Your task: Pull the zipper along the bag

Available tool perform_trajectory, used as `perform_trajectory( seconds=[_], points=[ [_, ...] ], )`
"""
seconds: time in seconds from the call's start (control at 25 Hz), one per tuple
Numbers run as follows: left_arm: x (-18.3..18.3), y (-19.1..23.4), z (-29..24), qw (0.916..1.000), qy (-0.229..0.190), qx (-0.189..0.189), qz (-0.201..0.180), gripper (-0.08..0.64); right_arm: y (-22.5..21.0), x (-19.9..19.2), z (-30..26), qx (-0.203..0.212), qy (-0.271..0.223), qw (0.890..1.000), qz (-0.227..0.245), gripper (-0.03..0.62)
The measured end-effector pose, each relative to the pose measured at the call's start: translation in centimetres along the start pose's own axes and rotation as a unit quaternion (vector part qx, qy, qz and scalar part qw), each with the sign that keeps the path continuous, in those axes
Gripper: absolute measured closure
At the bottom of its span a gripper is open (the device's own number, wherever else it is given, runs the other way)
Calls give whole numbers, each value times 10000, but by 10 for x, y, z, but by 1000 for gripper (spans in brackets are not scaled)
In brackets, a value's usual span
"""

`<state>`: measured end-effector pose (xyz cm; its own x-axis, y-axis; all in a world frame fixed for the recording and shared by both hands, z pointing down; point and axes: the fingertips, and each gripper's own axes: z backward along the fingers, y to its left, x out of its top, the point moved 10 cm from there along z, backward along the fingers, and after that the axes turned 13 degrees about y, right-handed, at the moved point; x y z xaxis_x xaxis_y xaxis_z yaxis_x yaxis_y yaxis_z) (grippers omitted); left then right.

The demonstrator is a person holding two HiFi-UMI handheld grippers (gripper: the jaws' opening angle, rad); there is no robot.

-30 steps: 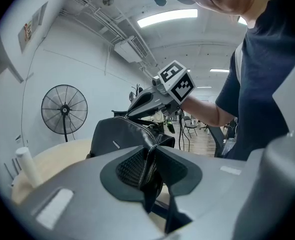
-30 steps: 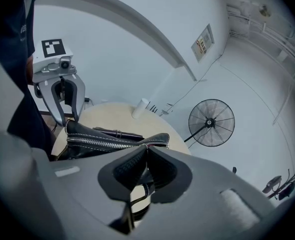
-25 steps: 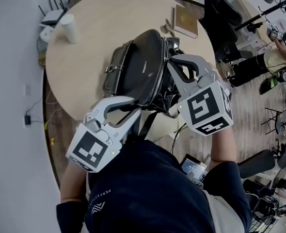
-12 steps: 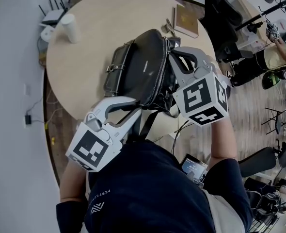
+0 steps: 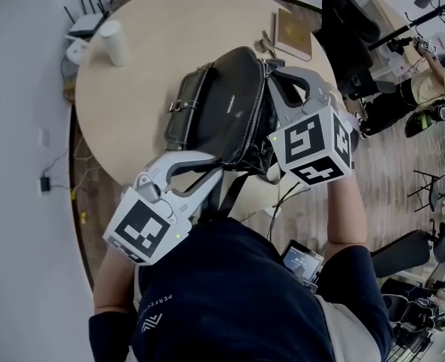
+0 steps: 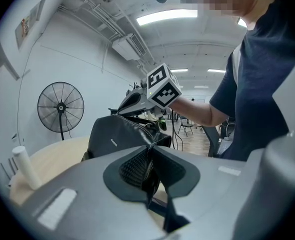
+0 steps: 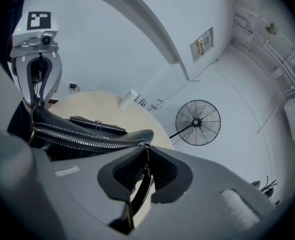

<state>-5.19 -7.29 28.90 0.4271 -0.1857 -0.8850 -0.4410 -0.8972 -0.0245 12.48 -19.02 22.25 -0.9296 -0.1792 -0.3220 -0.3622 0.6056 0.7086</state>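
Observation:
A black leather bag [image 5: 222, 108] lies on the round wooden table [image 5: 147, 59], its silver zipper [image 5: 251, 119] running along the right side. My left gripper [image 5: 216, 170] holds the bag's near end; in the left gripper view its jaws [image 6: 148, 149] are closing, with black bag material pinched between the pads. My right gripper [image 5: 270, 72] is at the bag's far right end. In the right gripper view its jaws [image 7: 146, 148] sit at the end of the zipper teeth [image 7: 82, 139] with the zipper pull between the pads, and they are opening slightly.
A white cylinder [image 5: 111, 42] and a router [image 5: 81, 26] stand at the table's far left, and a brown book [image 5: 293, 35] lies at the far right. A black chair [image 5: 351, 44] stands past the right edge. A standing fan [image 6: 61, 107] is beyond the table.
My right gripper has slid away from me along the bag's right side toward its far end. The left gripper has stayed at the near end.

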Motion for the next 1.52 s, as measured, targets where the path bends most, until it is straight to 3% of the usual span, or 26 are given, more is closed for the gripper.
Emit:
perform_trajectory(
  seconds=[0.72, 0.96, 1.24, 1.52],
  points=[
    [-3, 4, 0, 9999, -135, -44, -63, 491, 8, -9, 1, -39, -129, 9999, -91, 568],
    [0, 12, 11, 9988, -474, -63, 141, 509, 8, -15, 9, -10, -204, 9993, -306, 544],
    [0, 26, 17, 9972, -640, 231, 315, 515, 10, -25, 24, -108, -359, 9975, -592, 545],
    [2, 42, 18, 9902, -746, 732, 926, 541, 17, -42, 40, -204, -463, 9926, -1103, 560]
  ],
)
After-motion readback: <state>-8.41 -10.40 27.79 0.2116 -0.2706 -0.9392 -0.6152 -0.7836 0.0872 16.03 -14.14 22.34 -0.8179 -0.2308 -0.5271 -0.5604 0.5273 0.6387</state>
